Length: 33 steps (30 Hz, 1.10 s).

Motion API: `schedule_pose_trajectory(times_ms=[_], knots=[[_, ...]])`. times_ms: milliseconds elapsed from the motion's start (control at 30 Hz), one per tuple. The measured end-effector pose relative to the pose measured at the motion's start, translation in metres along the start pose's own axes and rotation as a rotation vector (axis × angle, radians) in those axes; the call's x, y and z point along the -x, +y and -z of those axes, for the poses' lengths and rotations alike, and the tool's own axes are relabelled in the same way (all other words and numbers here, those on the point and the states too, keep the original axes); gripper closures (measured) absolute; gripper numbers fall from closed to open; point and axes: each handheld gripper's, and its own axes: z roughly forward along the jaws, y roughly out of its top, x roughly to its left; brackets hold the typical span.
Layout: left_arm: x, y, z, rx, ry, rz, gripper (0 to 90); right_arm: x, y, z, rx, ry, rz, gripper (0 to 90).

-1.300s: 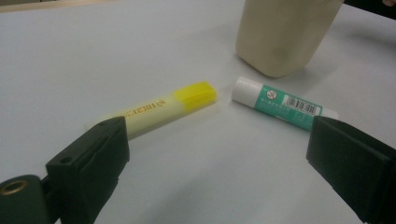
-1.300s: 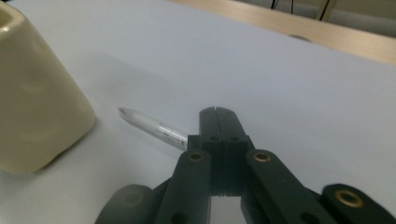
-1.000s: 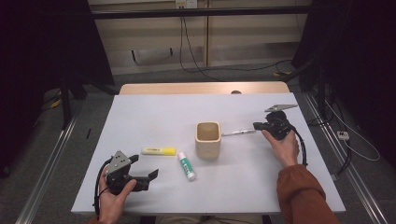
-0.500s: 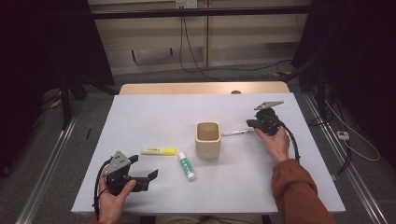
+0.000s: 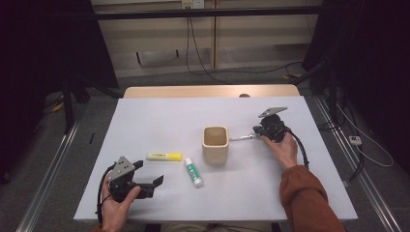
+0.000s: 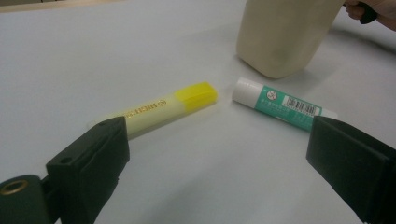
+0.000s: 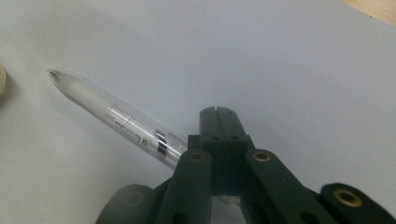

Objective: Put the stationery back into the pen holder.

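Note:
A beige square cup (image 5: 215, 144) (image 6: 280, 37) stands mid-table. To its left lie a yellow highlighter (image 5: 164, 156) (image 6: 159, 109) and a white-and-green glue stick (image 5: 193, 172) (image 6: 278, 102). My left gripper (image 5: 149, 174) (image 6: 219, 158) is open at the front left, its jaws wide apart and facing these two, touching neither. Right of the cup, my right gripper (image 5: 258, 131) (image 7: 217, 114) is shut. A clear pen (image 5: 241, 138) (image 7: 112, 114) sticks out from it sideways, tip pointing at the cup's wall.
The white table (image 5: 169, 121) has bare room at the back and along the front right. A wooden edge runs behind it. Cables cross the floor beyond and to the right.
My right gripper has shifted left and a little back toward the cup, carrying the pen with it. The left gripper has stayed put.

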Motion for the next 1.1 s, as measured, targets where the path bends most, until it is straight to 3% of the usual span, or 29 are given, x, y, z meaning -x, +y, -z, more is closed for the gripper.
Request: schedule_pose_trajectory(times_ms=[567, 1100], knots=[[0.0, 0.0, 0.001, 0.0, 0.001, -0.002, 5.8, -0.003, -0.005, -0.001, -0.061, -0.027, 0.017, 90.0], [0.0, 0.0, 0.001, 0.001, 0.0, 0.001, 5.8, -0.008, -0.012, 0.011, -0.098, -0.014, 0.019, 90.0]])
